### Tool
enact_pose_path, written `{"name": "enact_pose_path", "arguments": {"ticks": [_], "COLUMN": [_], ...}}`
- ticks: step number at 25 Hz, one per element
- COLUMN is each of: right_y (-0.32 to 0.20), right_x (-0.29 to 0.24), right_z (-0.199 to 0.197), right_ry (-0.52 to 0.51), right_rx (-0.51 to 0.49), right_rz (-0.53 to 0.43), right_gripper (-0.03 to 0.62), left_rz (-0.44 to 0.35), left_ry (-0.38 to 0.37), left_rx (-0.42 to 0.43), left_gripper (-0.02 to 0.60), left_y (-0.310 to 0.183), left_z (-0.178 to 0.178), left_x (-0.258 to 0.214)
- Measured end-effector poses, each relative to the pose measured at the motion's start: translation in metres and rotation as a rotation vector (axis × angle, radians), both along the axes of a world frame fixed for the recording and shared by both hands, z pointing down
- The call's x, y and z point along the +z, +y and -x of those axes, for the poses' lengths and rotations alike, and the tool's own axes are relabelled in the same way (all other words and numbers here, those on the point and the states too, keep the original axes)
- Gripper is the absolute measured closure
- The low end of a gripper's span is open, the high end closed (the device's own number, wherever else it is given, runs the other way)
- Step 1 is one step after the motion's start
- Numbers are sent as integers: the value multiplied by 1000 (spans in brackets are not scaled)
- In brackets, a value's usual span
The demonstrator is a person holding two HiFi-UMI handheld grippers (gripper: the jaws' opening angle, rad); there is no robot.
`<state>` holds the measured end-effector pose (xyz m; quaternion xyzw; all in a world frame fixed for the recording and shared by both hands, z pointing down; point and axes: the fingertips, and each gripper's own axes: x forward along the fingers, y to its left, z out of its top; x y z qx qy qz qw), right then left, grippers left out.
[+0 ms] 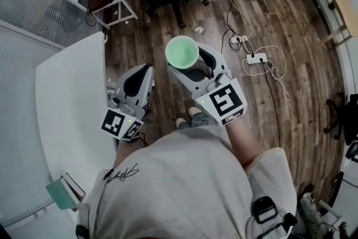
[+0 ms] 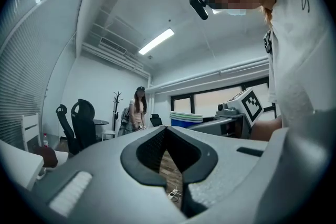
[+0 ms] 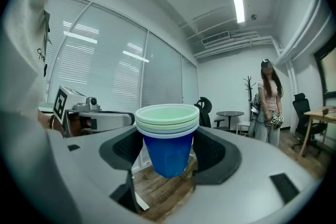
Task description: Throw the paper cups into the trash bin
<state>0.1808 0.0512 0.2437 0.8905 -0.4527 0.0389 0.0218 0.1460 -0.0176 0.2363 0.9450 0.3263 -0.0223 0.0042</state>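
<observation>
Currently, the right gripper holds a nested stack of paper cups upright between its fingers, which close on the blue outer cup. Pale green cups sit inside it. The stack is in the air above the wooden floor, right of the white table. The left gripper is near the table's right edge. Its fingers are drawn almost together, with a narrow slit between them and nothing held.
</observation>
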Motion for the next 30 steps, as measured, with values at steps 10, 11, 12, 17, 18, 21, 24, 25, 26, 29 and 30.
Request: {"name": "enact_pose_path", "arguments": {"ticks": [10, 11, 12, 17, 18, 21, 24, 25, 26, 29, 30], "right_y": [26, 30, 33, 49, 52, 59, 64, 65, 65, 67, 67], "right_x": [15, 16, 16, 18, 18, 19, 22, 24, 25, 32, 34], "right_z": [-1, -2, -4, -16, -18, -25, -32, -35, -37, -45, -47], "right_ry": [-35, -34, -30, -30, -37, -39, -30, -27, -29, -33, -32], "right_rx": [54, 58, 62, 66, 64, 60, 54, 52, 48, 34, 29], "right_rz": [-7, -11, -16, -21, -17, -15, -22, -27, -28, -30, -30], "right_gripper": [301, 301, 301, 301, 301, 301, 301, 301, 301, 301, 301], "left_rz": [0, 0, -2, -5, -7, -8, -9, -9, -9, -13, -14], "left_ry": [-23, -23, -24, -24, -24, -21, -25, -27, -30, -37, -39], "left_rx": [53, 57, 60, 71, 73, 78, 76, 73, 69, 57, 54], "left_gripper": [580, 580, 580, 580, 580, 580, 580, 580, 579, 580, 580], "left_y": [25, 28, 31, 47, 51, 60, 66, 67, 68, 68, 69], "left_z": [-8, -10, -11, -24, -27, -34, -40, -42, -45, -52, -55], "left_x": [12, 13, 14, 17, 17, 18, 22, 24, 26, 32, 34]}}
